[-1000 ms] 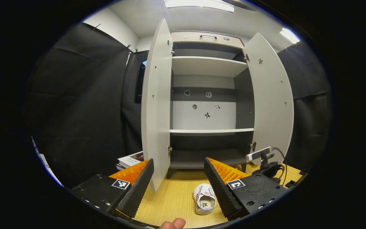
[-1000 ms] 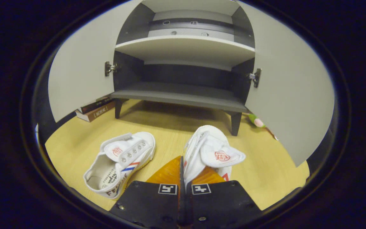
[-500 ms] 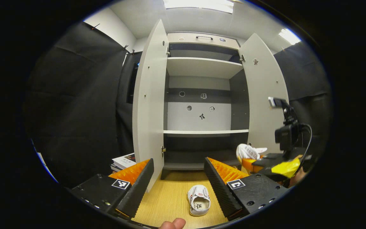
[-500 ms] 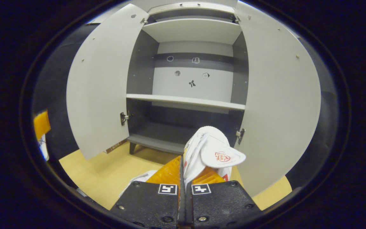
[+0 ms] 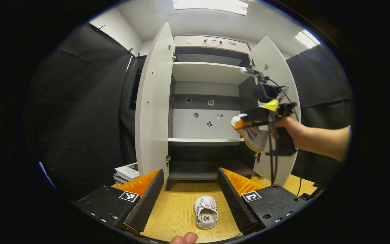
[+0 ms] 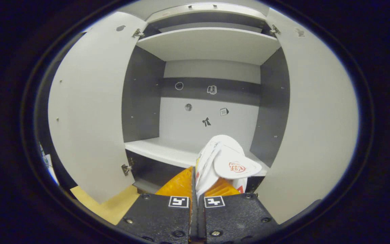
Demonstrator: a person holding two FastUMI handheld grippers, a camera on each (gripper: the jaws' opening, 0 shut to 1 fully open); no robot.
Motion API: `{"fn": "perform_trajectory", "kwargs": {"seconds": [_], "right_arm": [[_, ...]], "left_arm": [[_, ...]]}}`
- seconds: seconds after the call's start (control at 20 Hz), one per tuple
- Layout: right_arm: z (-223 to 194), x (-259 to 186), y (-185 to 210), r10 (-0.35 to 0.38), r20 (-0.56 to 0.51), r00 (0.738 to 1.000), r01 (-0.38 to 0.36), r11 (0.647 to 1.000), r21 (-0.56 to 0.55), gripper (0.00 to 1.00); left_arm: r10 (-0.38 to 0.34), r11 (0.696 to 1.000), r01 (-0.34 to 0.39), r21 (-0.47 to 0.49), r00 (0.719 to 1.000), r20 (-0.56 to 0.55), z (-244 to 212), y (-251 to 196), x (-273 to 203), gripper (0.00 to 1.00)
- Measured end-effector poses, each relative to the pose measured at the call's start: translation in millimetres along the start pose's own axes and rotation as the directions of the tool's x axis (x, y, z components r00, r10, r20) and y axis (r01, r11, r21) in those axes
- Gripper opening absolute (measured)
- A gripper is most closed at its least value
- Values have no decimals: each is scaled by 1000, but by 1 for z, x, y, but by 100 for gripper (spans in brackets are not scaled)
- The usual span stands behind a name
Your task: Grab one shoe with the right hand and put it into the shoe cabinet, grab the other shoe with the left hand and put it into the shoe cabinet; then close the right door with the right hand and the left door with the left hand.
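right gripper (image 6: 195, 183) pinches a white shoe (image 6: 223, 162) at the cabinet (image 6: 212, 44)
left gripper (image 5: 191, 189) gapes wide; second shoe (image 5: 206, 211) on floor at 6 o'clock.

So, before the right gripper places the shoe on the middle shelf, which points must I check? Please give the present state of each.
1. Right gripper shut on the white shoe: ok.
2. Middle shelf bare where the shoe goes: ok.
3. Right door open wide: ok.
4. Left door open wide: ok.
5. Left gripper open and low, away from the shelf: ok.
6. Second shoe waiting on the wooden floor: ok.
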State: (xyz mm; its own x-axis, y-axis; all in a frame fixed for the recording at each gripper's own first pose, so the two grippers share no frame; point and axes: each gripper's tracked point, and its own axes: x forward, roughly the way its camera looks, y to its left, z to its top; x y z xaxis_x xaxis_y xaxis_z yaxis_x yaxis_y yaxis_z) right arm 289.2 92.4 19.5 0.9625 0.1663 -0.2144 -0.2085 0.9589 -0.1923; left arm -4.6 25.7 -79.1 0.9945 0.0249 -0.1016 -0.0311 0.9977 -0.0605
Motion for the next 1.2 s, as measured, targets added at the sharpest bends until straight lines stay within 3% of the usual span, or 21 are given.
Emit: {"fn": "perform_trajectory", "kwargs": {"seconds": [0.2, 0.5, 0.75, 0.85, 1.05, 1.15, 1.2], "right_arm": [[17, 62, -15, -40, -105, 994, 39, 999, -9, 4], [23, 133, -38, -100, -257, 961, 103, 995, -3, 4], [2, 158, -42, -116, -385, 915, 110, 993, -38, 4], [0, 160, -43, -132, -392, 911, 130, 991, -31, 5], [1, 162, -40, -142, -395, 908, 130, 990, -57, 20], [4, 158, -37, -146, -391, 909, 135, 989, -57, 43], [6, 155, -38, -147, -389, 910, 137, 989, -52, 41]], "left_arm": [[-2, 1000, 2, 12, 1000, -4, -2, 1, 1, 95], [20, 1000, -20, 12, 1000, -23, -9, 11, 5, 95], [26, 1000, -26, 7, 999, -26, -10, 13, 8, 95], [26, 1000, -26, 15, 999, -27, -12, 13, 9, 95], [27, 1000, -27, 15, 999, -35, -14, 14, 10, 95], [27, 1000, -26, 13, 999, -31, -13, 13, 11, 95], [29, 999, -28, 15, 999, -27, -12, 14, 12, 95]]}}
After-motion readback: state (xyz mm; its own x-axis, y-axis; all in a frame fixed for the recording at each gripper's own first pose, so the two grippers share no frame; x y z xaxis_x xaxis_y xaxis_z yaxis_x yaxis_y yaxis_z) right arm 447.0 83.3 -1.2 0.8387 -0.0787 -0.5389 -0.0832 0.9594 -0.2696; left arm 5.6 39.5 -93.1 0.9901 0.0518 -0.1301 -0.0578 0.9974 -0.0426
